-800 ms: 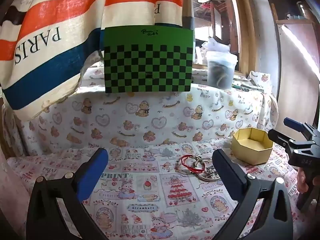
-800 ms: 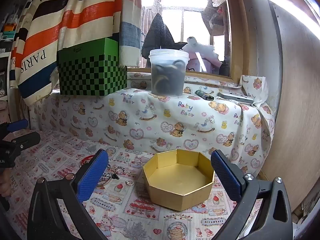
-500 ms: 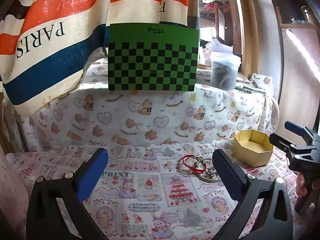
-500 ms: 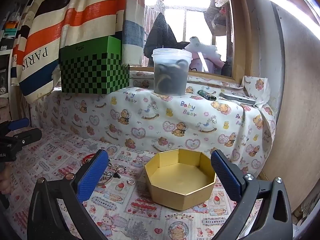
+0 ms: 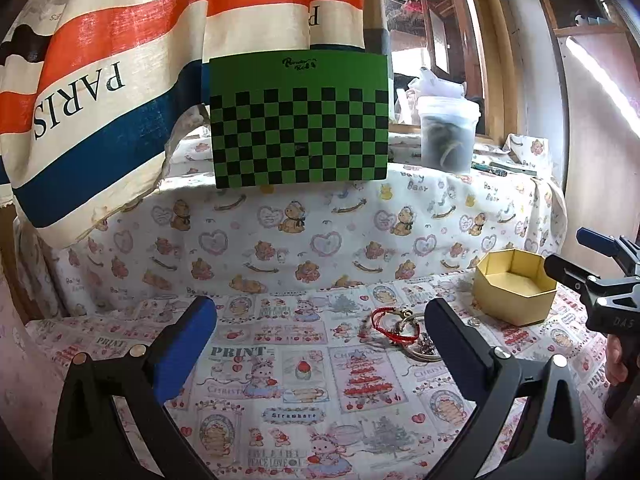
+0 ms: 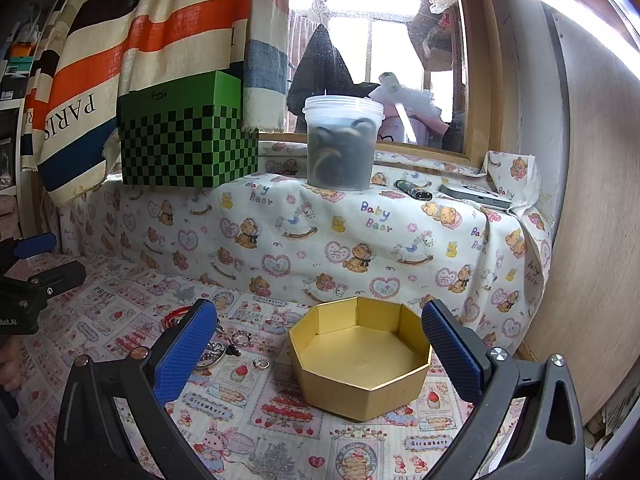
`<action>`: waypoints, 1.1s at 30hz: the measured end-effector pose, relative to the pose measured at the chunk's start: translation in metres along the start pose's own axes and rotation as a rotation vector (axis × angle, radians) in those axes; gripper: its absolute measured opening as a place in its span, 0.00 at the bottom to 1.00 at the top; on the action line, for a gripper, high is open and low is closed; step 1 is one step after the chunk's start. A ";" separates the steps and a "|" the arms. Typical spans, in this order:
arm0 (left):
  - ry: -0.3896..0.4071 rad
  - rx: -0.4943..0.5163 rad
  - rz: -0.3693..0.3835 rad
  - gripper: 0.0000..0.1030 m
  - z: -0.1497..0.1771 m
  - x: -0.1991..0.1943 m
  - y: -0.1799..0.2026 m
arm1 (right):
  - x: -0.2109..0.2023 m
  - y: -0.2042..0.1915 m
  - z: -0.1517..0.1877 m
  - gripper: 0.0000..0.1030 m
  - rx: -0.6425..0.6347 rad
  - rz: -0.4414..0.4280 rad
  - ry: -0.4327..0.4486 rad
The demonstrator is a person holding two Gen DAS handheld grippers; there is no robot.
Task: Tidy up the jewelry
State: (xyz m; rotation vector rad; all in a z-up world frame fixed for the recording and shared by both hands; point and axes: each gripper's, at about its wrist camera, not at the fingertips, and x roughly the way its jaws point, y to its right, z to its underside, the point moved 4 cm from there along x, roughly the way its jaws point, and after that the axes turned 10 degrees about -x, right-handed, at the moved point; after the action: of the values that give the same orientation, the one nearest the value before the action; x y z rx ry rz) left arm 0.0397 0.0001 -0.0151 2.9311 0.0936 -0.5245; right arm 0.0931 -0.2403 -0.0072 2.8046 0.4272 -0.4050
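Empty gold box beside jewelry

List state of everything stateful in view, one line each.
left claw: open, nothing between the jaws
right claw: open, nothing held
gold hexagonal box: lidless, upright, empty
red cord bracelet: loose on the cloth, outside the box
small ring: lying flat on the cloth beside the box
plastic tub: lid on, upright on the ledge
green checkered box: closed, upright on the ledge
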 end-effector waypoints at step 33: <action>0.008 0.002 -0.001 1.00 0.000 -0.001 0.001 | 0.000 -0.001 0.001 1.00 -0.003 -0.001 -0.003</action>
State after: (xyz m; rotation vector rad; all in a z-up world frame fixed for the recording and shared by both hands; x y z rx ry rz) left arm 0.0390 -0.0014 -0.0148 2.9351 0.0959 -0.5129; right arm 0.0929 -0.2390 -0.0083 2.8004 0.4284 -0.4083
